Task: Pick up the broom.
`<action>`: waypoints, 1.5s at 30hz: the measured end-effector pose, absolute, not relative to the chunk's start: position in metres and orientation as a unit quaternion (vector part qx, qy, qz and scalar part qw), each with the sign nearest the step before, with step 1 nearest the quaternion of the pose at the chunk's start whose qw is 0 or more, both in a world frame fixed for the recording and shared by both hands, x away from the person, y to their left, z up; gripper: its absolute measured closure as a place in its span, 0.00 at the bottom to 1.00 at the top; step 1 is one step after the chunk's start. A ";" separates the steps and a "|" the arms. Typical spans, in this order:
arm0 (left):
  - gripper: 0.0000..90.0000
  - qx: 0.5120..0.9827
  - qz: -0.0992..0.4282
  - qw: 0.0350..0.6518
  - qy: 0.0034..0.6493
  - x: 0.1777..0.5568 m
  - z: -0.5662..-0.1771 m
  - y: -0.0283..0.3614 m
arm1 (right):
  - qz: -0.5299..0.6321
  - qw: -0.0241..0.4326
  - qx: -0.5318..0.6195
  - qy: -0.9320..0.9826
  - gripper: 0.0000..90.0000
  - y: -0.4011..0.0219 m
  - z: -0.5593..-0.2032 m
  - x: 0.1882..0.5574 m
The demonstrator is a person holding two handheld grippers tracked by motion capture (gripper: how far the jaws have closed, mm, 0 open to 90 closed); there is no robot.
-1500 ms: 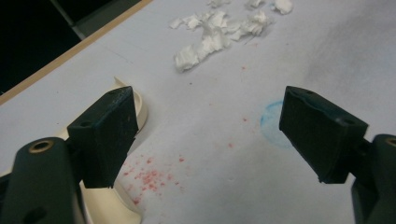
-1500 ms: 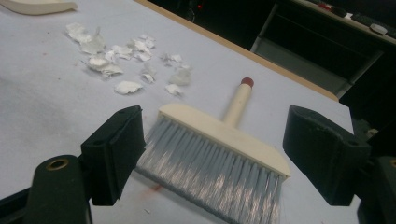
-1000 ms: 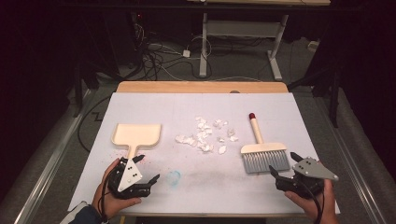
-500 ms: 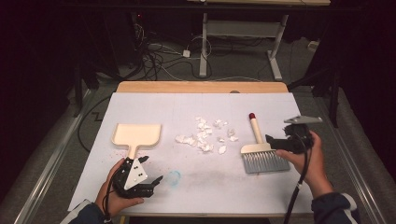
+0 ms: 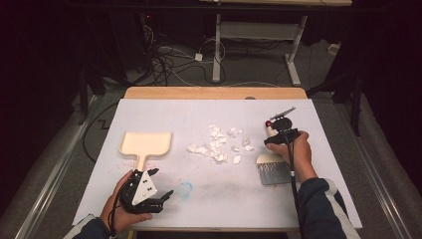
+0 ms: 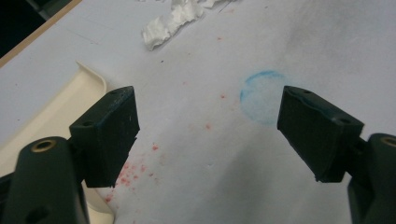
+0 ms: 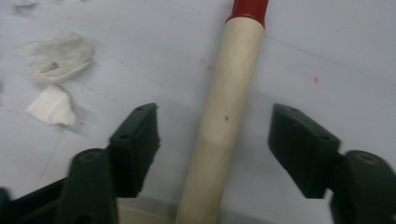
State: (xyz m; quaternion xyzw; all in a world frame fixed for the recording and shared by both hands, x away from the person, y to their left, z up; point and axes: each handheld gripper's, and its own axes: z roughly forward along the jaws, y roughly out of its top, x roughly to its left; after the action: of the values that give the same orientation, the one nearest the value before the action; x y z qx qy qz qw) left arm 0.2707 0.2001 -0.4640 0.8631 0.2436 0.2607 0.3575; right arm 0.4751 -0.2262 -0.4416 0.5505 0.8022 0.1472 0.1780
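Brush (image 7: 224,121): handle lies between right gripper (image 7: 215,140) jaws, just closing, not yet pinched; should be squeezed centred. Paper scraps (image 5: 219,144) at nine o'clock. Left gripper (image 6: 208,135) spread, empty.

The high view looked forward and down from above the person's side of the table (image 5: 308,209), far enough off to take in the whole white top and the floor beyond at twelve o'clock. The left gripper view rode low and close over the table's near left part, facing along its own two black jaws, with the dustpan's (image 6: 51,116) rim at nine o'clock and a paper scrap (image 6: 168,23) at twelve. The right gripper view sat very near the brush handle (image 7: 224,116), which ran from six to twelve o'clock. Each gripper view shared its patch with the high view: dustpan (image 5: 146,143), scraps and brush handle (image 5: 270,130).
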 end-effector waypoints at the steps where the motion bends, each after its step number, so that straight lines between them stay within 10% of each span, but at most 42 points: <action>1: 0.22 0.863 0.263 0.356 0.242 0.270 -0.464 0.200 | 0.142 0.169 0.559 0.799 0.51 -0.227 -0.448 0.478; 9: 0.22 0.862 0.267 0.358 0.238 0.268 -0.461 0.199 | 0.178 0.150 0.578 0.782 0.76 -0.232 -0.449 0.477; 45: 0.24 0.861 0.218 0.387 0.248 0.277 -0.445 0.165 | 0.394 0.272 0.485 0.732 0.79 -0.258 -0.386 0.389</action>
State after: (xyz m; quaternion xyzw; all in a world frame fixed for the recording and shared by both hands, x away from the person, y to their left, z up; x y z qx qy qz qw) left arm 0.2772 0.1647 -0.4448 0.8610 0.2483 0.2178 0.3868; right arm 0.3887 -0.2582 -0.3857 0.4852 0.7316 0.3942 0.2719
